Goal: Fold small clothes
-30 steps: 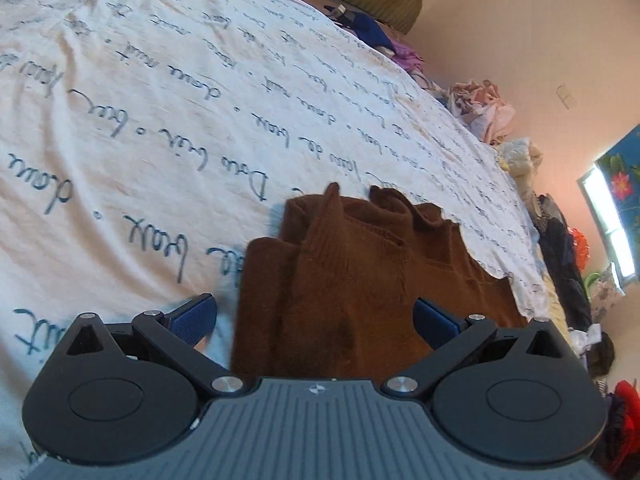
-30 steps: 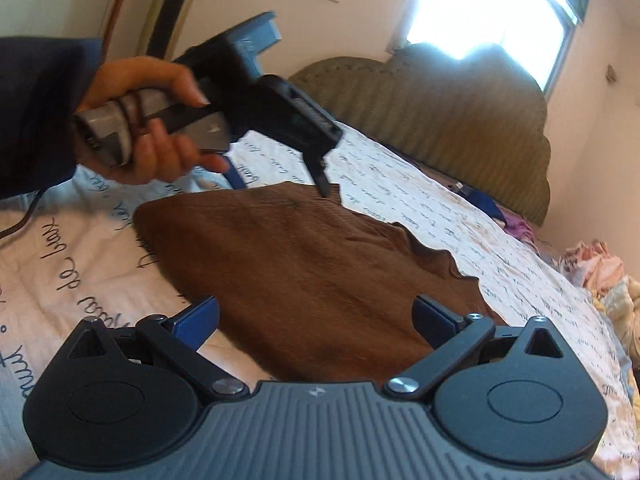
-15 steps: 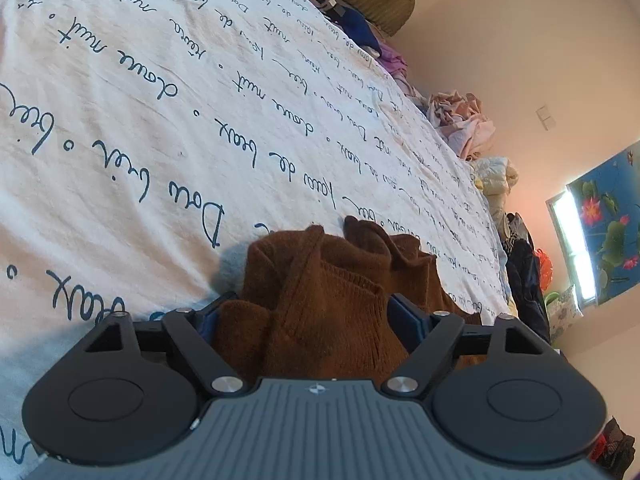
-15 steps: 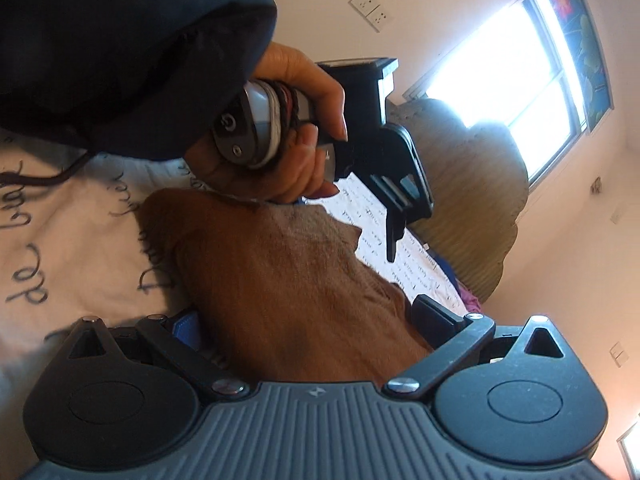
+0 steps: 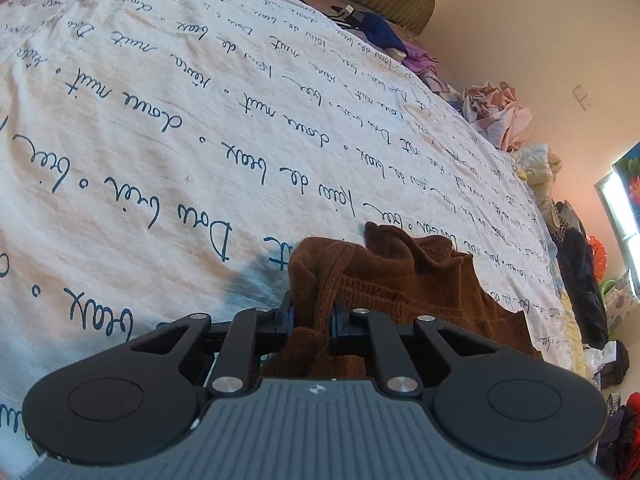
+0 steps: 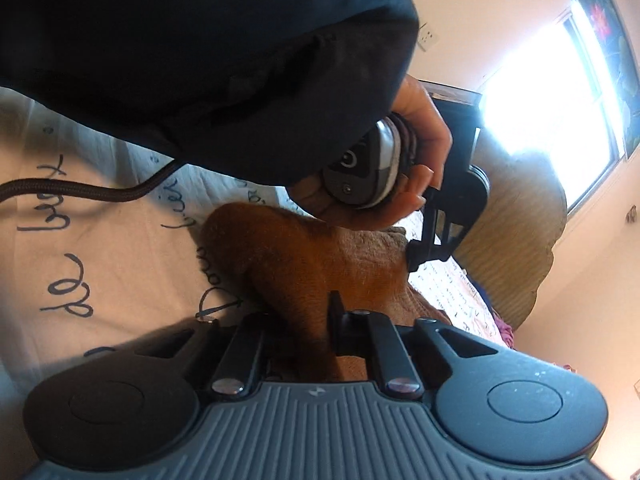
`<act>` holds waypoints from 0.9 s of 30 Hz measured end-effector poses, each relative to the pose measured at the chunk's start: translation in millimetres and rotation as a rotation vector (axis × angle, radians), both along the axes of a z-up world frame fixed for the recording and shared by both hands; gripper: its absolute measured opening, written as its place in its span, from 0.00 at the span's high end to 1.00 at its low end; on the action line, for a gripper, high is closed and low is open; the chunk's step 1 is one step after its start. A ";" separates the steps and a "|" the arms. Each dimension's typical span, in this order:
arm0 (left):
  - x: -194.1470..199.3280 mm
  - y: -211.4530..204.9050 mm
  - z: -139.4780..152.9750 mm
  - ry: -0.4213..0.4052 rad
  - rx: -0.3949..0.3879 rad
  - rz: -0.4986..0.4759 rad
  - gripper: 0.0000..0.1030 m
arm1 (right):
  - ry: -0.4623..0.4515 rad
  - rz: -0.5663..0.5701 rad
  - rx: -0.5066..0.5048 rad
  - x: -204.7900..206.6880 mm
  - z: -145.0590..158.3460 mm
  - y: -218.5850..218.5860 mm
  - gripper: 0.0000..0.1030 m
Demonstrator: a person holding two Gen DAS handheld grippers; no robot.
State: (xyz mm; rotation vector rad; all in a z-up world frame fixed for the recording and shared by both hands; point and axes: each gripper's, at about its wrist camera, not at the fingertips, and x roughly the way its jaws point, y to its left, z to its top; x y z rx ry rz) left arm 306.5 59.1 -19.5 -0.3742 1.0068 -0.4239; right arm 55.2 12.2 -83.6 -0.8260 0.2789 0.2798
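A small brown knitted sweater [image 5: 392, 276] lies on a white bedsheet with dark handwriting print [image 5: 160, 128]. My left gripper [image 5: 312, 314] is shut on a bunched edge of the sweater, which rises between its fingers. In the right wrist view my right gripper [image 6: 298, 320] is shut on another part of the same sweater [image 6: 304, 264]. The left gripper [image 6: 424, 256] shows there too, held by a hand in a dark sleeve, pinching the sweater's far edge.
Loose clothes are piled along the bed's far side [image 5: 500, 116], with more on the floor at the right [image 5: 580, 280]. An olive headboard [image 6: 516, 240] stands under a bright window [image 6: 556, 88]. A braided cable [image 6: 80, 192] crosses the sheet.
Both grippers went from open to shut on the brown sweater. The left hand moved in close over the garment and now fills much of the right wrist view.
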 end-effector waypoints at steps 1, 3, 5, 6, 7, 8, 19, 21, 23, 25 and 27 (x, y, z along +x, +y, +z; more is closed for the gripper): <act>-2.1 -2.3 5.5 -0.005 0.011 -0.001 0.85 | -0.004 0.005 0.013 -1.9 1.2 -1.6 0.93; -6.3 -8.3 17.0 -0.013 0.042 0.005 0.85 | -0.011 0.009 0.052 -3.8 6.2 -7.4 0.93; -9.9 -16.1 27.8 -0.016 0.072 0.011 0.85 | -0.002 0.013 0.115 -5.3 14.4 -16.4 0.94; -11.4 -20.9 32.9 -0.015 0.086 0.016 0.85 | 0.007 0.011 0.150 -3.3 20.1 -21.2 0.94; -13.0 -25.8 38.2 -0.015 0.101 0.022 0.85 | 0.015 0.010 0.189 -2.6 25.6 -26.4 0.94; -14.6 -30.5 43.4 -0.017 0.113 0.026 0.85 | 0.022 0.009 0.231 -1.2 31.9 -33.2 0.94; -32.4 -102.9 89.8 -0.104 0.177 0.000 0.86 | 0.023 -0.093 0.542 -4.9 71.5 -102.2 0.94; -33.2 -116.8 91.2 -0.104 0.179 -0.013 0.86 | 0.017 -0.116 0.565 -6.3 72.6 -111.9 0.94; -34.3 -131.6 91.1 -0.103 0.189 -0.028 0.86 | 0.020 -0.143 0.591 -12.4 73.0 -118.8 0.94; -36.1 -147.9 90.3 -0.107 0.209 -0.045 0.86 | 0.025 -0.171 0.600 -12.8 72.7 -126.8 0.94; -38.0 -164.1 87.7 -0.108 0.216 -0.063 0.86 | 0.023 -0.199 0.606 -17.5 74.1 -143.8 0.94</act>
